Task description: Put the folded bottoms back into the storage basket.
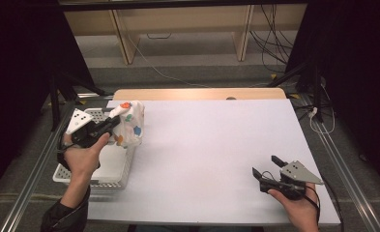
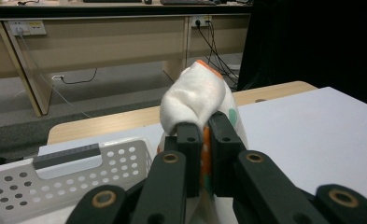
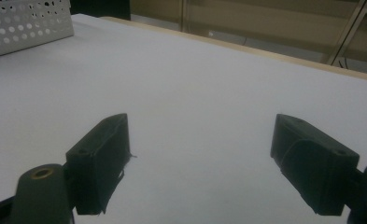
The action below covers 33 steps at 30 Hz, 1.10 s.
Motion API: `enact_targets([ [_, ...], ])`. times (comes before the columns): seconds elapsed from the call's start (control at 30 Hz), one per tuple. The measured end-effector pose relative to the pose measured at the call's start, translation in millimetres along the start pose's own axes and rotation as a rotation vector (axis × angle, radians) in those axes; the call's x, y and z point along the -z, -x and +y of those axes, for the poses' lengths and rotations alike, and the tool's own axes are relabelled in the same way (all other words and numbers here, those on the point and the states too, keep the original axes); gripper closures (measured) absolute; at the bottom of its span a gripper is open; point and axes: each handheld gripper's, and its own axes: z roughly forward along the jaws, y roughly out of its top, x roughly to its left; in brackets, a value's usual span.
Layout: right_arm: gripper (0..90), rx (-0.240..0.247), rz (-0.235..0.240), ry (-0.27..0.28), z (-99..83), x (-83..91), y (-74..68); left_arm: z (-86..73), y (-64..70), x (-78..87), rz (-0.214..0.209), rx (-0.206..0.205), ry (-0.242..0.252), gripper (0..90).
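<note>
High view: the left gripper (image 1: 111,123) pinches a patterned white cloth (image 1: 129,124) above the basket's (image 1: 111,180) far right corner. The right gripper (image 1: 266,166), fingers spread and empty, rests well right. A thin pinch could let the cloth slip.

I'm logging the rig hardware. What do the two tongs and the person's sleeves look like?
Both tongs are black with blocky jaws and brass-coloured pivot pins. The left tongs and right tongs each carry a grey three-cornered plate with dark dots. Black cables trail from them. A dark sleeve covers the left forearm.
</note>
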Motion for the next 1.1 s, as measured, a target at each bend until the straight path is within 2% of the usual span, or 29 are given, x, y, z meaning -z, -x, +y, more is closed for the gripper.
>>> enact_targets([
  [1.1,20.6,-0.001,0.000,-0.004,0.1,0.1,-0.2,-2.9,-16.4,10.8,0.041,0.011,0.002,84.1],
])
